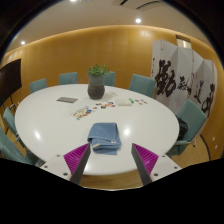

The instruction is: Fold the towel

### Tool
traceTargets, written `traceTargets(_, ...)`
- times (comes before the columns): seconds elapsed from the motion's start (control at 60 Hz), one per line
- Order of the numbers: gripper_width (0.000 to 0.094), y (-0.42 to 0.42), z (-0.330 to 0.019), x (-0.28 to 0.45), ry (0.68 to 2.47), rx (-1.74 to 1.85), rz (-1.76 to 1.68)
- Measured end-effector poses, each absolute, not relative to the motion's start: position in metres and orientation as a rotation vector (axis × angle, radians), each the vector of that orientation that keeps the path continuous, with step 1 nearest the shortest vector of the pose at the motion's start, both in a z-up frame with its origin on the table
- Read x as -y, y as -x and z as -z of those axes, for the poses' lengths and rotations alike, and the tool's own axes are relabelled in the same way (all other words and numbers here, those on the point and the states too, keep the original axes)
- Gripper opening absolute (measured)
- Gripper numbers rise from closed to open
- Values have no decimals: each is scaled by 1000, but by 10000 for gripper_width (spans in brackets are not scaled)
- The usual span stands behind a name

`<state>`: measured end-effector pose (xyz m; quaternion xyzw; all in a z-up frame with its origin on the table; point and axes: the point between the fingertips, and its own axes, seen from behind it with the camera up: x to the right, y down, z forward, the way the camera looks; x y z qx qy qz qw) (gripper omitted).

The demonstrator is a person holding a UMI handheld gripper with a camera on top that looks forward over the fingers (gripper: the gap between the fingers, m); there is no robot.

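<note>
Gripper view puts our own tool nearest: the gripper (108, 167) with its two fingers spread apart, holding nothing, the magenta pads (76, 156) facing each other across an open gap. Neither finger touches anything on the table.

Just ahead of the fingertips, and centred in the gap between them, we see the blue towel (104, 136). It lies on the round white table (45, 125), near the edge closest to us, already bunched or partly folded into a rough rectangle. Its long axis seems to run away from us, roughly in line with the fingers, though the heap is compact enough that we would not press the point. The towel sits straight ahead, favouring neither finger, so we judge the coming move to be a plain forward and downward reach to take its near edge, with no sideways correction needed. We are one hand with one tool, so no question of a nearer arm arises.

Beyond the towel, around mid-table, lie some scattered cards or papers (92, 108), too small for us to read. Behind them stands a potted plant (96, 82) in a dark pot. Teal chairs (67, 78) ring the far side of the table. Farthest off, a folding screen (180, 78) bears large black brush calligraphy; we cannot make out the characters. We see no brand or label.
</note>
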<state>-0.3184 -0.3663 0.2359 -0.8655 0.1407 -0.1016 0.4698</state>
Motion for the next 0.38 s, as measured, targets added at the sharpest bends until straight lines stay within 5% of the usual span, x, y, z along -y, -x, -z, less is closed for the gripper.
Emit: traceTargets(0.383,865,339,-251,391,2105,-340,260)
